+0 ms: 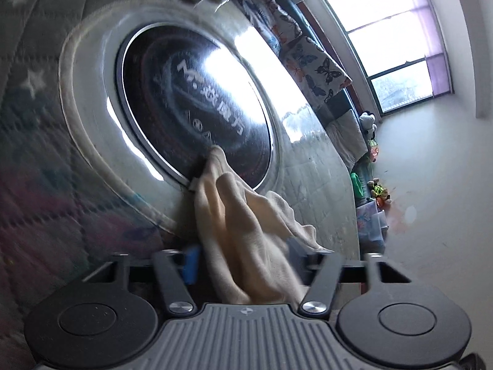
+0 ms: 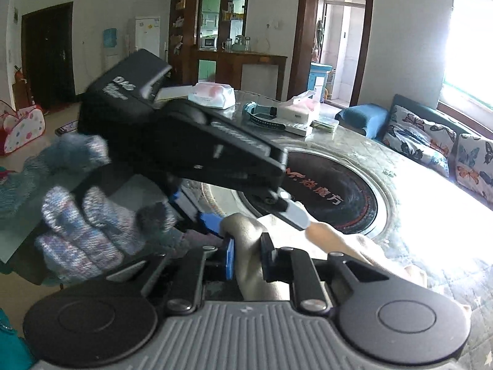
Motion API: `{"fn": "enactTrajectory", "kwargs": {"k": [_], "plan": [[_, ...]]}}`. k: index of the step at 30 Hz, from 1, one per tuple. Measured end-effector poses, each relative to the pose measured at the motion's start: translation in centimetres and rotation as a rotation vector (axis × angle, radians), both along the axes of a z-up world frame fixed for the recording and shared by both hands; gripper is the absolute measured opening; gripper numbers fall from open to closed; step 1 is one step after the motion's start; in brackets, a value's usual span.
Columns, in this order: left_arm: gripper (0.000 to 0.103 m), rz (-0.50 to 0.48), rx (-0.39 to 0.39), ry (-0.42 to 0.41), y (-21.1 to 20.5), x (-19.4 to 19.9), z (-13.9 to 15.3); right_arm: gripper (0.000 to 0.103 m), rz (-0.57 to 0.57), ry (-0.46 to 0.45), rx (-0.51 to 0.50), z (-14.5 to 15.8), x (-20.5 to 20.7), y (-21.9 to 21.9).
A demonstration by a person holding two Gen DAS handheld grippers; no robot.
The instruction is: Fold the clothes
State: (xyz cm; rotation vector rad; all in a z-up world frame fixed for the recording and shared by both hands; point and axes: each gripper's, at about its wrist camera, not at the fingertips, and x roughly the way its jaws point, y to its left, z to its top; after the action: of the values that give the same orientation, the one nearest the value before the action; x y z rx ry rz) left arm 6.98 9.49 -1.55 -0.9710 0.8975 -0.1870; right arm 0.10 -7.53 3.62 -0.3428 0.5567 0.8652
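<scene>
A cream garment [image 1: 246, 231] hangs bunched between the fingers of my left gripper [image 1: 243, 265], above a table with a round black induction plate [image 1: 197, 104]. The left view is tilted and blurred. In the right wrist view my right gripper [image 2: 248, 257] is shut on a fold of the same cream garment [image 2: 252, 262]. The left gripper [image 2: 197, 154], held by a gloved hand [image 2: 83, 231], crosses just in front and grips the cloth beside it. The rest of the garment [image 2: 354, 246] lies on the table to the right.
The table [image 2: 369, 141] carries tissue packs [image 2: 212, 94], a watch [image 2: 262, 117] and small boxes at its far side. A sofa with butterfly cushions [image 2: 416, 141] stands beyond the table under a bright window [image 1: 391, 30]. A dotted play tent [image 2: 21, 129] sits on the floor at left.
</scene>
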Motion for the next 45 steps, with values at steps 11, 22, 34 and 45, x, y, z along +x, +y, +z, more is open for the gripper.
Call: {"fn": "enactTrajectory", "kwargs": {"k": [11,22,34,45], "plan": [[0.018,0.004,0.043,0.013,0.0,0.0,-0.6,0.023,-0.045,0.049,0.056,-0.3,-1.0,-3.1],[0.018,-0.011,0.126,0.0,-1.0,0.1,0.3,0.027,-0.563,0.025,0.064,-1.4,3.8,-14.4],[0.018,-0.03,0.227,-0.014,-1.8,0.4,1.0,0.024,-0.685,0.174,0.229,-5.1,6.6,-18.2],[0.015,-0.159,0.317,-0.142,-7.0,2.6,5.1,0.009,-0.722,0.062,0.277,-1.6,4.3,-20.6]]}}
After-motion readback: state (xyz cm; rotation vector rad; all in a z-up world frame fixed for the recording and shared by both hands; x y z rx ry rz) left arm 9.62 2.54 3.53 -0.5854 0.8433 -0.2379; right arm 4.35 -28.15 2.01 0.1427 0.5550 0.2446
